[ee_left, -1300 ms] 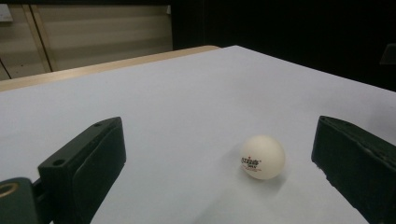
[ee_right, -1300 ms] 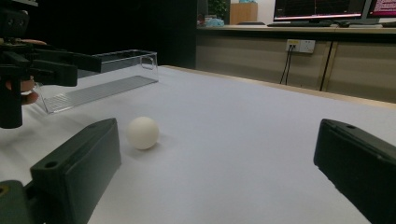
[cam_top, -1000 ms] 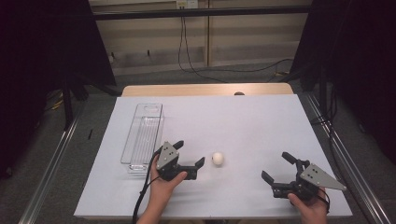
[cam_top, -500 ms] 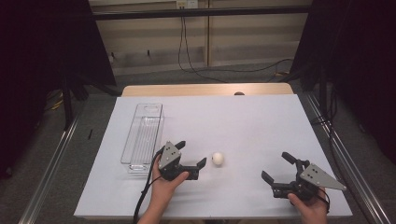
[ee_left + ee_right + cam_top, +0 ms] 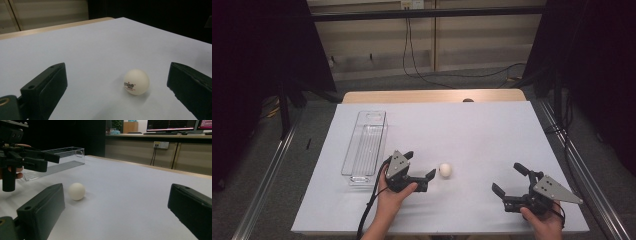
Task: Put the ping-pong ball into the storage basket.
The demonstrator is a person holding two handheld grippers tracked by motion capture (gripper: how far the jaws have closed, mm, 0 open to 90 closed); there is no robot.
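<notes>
Our left gripper [image 5: 421,165] gapes wide just beside the white ball [image 5: 445,170], gripping nothing, near the table's [image 5: 472,125] front edge. Our right gripper [image 5: 508,179], equally wide and empty, rests near the front right corner.

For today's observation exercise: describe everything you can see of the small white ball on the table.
The white ball is small, round, smooth and matte, like a table-tennis ball, with a small red-and-dark printed logo on its side. It rests on the pale table sheet, touching nothing else. It lies just ahead of the open left gripper, to the right of the clear tray.
</notes>
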